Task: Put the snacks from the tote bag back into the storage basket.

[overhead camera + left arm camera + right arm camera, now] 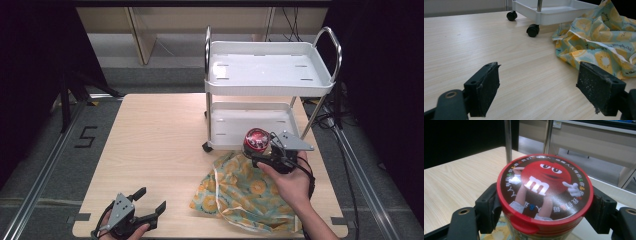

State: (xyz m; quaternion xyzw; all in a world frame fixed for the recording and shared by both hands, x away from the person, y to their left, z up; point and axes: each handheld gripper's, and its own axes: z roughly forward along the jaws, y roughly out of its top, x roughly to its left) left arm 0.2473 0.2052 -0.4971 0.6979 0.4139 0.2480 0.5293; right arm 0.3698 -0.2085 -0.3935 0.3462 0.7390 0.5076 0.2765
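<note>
Right gripper clamps candy tub upright above patterned cloth bag, near cart. Left gripper rests spread wide on table.

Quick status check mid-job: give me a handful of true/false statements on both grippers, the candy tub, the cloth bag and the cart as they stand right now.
1. The right gripper is clamped on the red-lidded candy tub. True.
2. The left gripper holds the cloth bag. False: its jaws stand open over bare table, with the bag off to one side.
3. The tub already sits on the upper tray of the white cart. False: it is held in the air in front of the cart, above the bag.
4. The tub's lid is on. True.
5. The cart stands on the table. True: its black casters rest on the wood.
</note>
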